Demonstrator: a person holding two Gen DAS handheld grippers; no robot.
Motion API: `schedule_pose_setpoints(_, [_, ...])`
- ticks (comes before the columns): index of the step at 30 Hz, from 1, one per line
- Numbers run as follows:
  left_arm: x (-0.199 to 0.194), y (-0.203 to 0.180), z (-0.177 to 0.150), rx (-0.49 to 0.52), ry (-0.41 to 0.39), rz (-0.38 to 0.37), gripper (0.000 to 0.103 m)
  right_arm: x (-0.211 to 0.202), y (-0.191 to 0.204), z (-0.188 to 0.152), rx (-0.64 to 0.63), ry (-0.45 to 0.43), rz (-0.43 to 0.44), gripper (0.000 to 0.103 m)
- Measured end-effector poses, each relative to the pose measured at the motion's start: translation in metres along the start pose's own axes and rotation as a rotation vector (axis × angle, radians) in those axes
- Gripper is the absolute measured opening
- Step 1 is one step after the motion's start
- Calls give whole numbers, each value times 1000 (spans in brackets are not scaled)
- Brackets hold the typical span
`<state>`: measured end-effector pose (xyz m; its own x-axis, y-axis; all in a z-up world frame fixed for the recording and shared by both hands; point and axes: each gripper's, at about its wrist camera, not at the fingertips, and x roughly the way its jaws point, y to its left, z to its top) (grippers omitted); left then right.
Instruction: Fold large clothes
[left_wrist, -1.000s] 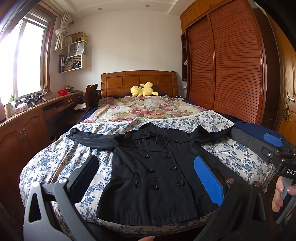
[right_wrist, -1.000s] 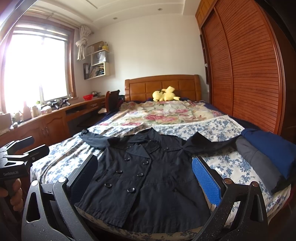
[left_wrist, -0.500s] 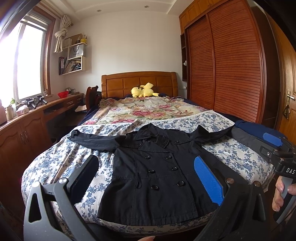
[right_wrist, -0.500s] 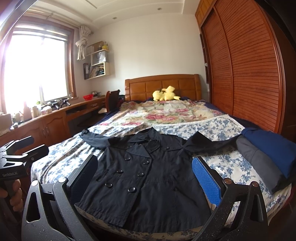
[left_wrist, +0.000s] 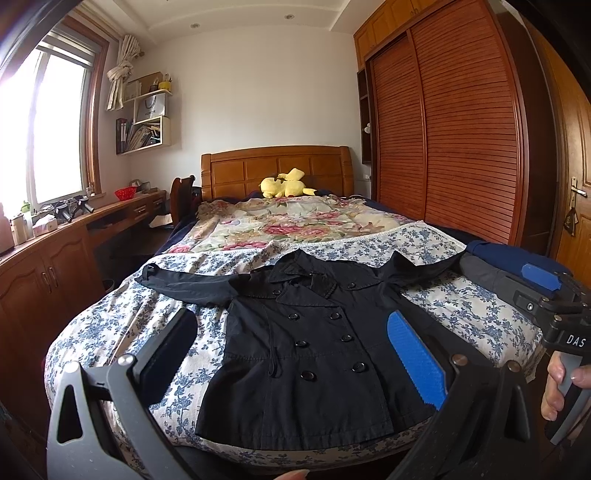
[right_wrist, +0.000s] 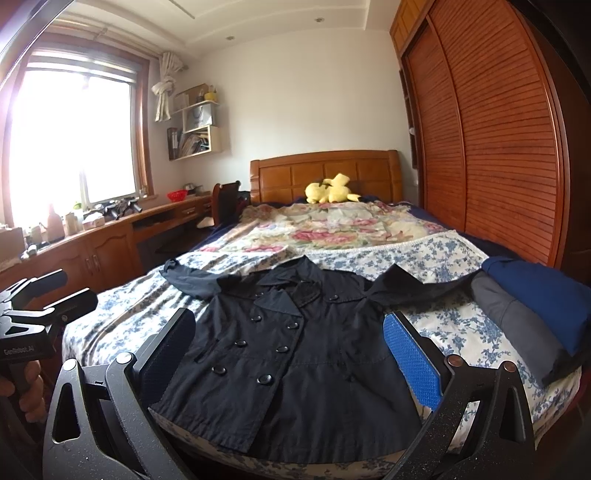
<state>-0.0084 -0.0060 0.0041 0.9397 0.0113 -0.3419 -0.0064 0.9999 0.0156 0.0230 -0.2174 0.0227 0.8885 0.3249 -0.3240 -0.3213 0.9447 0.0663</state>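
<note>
A black double-breasted coat (left_wrist: 306, 347) is laid flat, sleeves spread toward 9 and 3 o'clock, on the bed (left_wrist: 110, 332). Both grippers' jaws are held wide apart, empty, left gripper (left_wrist: 291, 354) and right gripper (right_wrist: 288, 354).

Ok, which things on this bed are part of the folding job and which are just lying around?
For the job:
black coat, spread flat, unfolded
left claw, open
right claw, open

Lying about:
yellow plush toy by the headboard
folded blue and grey clothes at the bed's right edge
flowered quilt
</note>
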Motion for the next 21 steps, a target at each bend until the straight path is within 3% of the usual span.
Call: schedule_pose_setpoints(21, [2,1,0,-9,12,-2,103,-1,1,0,0,2,3,103])
